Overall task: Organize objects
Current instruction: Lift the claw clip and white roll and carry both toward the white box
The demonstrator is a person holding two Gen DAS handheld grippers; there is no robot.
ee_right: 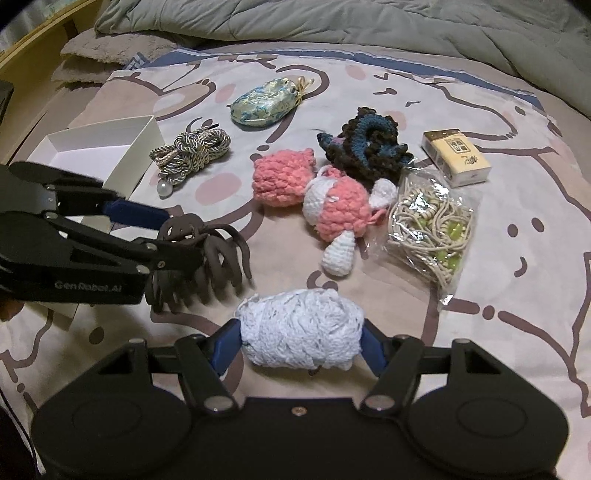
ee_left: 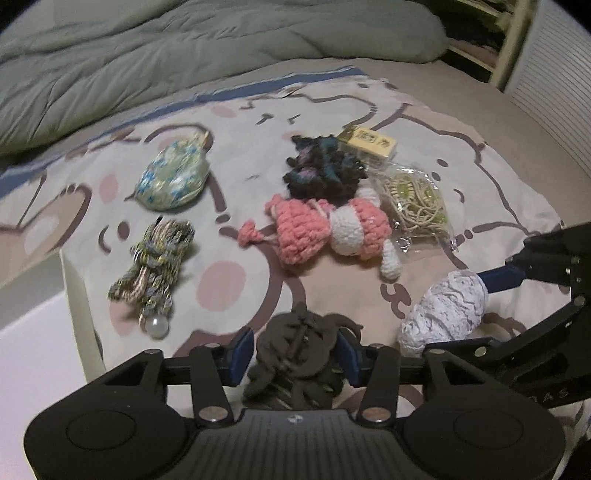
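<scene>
My left gripper (ee_left: 295, 354) is shut on a brown hair claw (ee_left: 295, 343), with its blue pads pressing on both sides. In the right wrist view the same left gripper (ee_right: 166, 240) holds the hair claw (ee_right: 207, 266) just above the patterned bed sheet (ee_right: 517, 280), close to an open white box (ee_right: 110, 147). My right gripper (ee_right: 301, 343) is shut on a white crocheted bundle (ee_right: 299, 325). From the left wrist view, that right gripper (ee_left: 469, 314) and its white bundle (ee_left: 443, 310) sit low at the right.
On the sheet lie a twisted cord with a pearl (ee_right: 192, 151), a brocade pouch (ee_right: 262, 103), a pink crochet piece (ee_right: 284, 177), a pink-and-white crochet doll (ee_right: 340, 214), a dark crochet piece (ee_right: 369, 147), a plastic bag of cords (ee_right: 428, 229) and a small yellow box (ee_right: 458, 155). A grey duvet (ee_right: 332, 18) lies behind.
</scene>
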